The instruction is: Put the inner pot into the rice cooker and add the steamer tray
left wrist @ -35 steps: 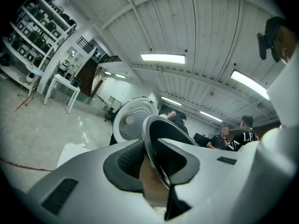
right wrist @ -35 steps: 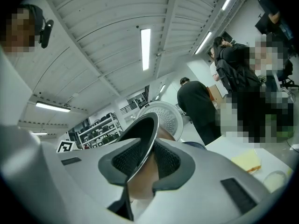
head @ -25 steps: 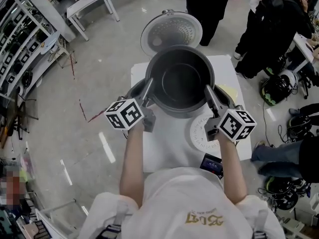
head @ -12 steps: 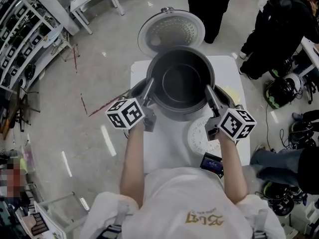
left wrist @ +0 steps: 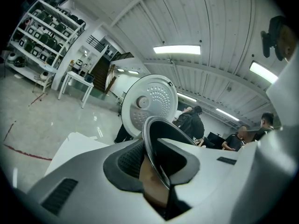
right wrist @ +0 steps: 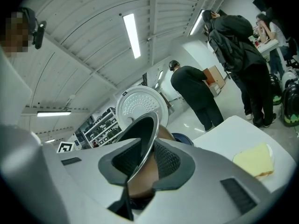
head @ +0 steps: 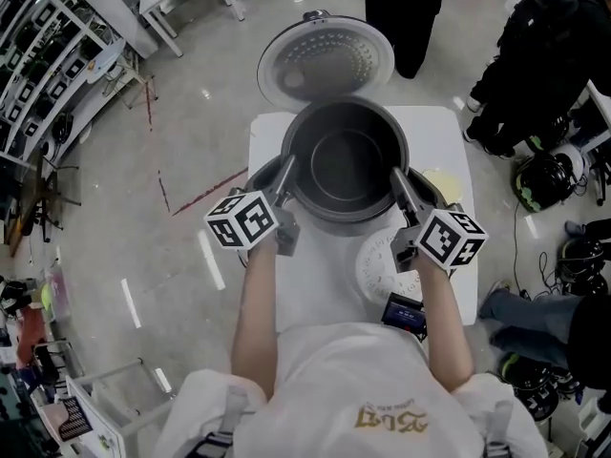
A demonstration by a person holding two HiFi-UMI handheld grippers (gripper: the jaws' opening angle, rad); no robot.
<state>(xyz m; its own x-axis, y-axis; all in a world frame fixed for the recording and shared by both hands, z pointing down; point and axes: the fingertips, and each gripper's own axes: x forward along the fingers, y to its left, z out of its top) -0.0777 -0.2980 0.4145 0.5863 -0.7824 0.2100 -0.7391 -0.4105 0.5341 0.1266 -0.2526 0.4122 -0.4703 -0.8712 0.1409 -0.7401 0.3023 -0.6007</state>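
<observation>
Bright ceiling strip lights (left wrist: 176,49), fisheye edges.

A yellow pad (right wrist: 254,160) — perhaps a sponge — lies on the white table (head: 434,132); shelving (head: 43,65) stands beyond.

The round dark metal inner pot (head: 346,165) looked matt inside, its thin rim shiny; the grey floor (head: 191,113) at left was glossy, the white table (head: 315,275) smooth.

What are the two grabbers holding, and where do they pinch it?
Both hold the inner pot by its rim: the left gripper pinches the left side, the right gripper the right side.
</observation>
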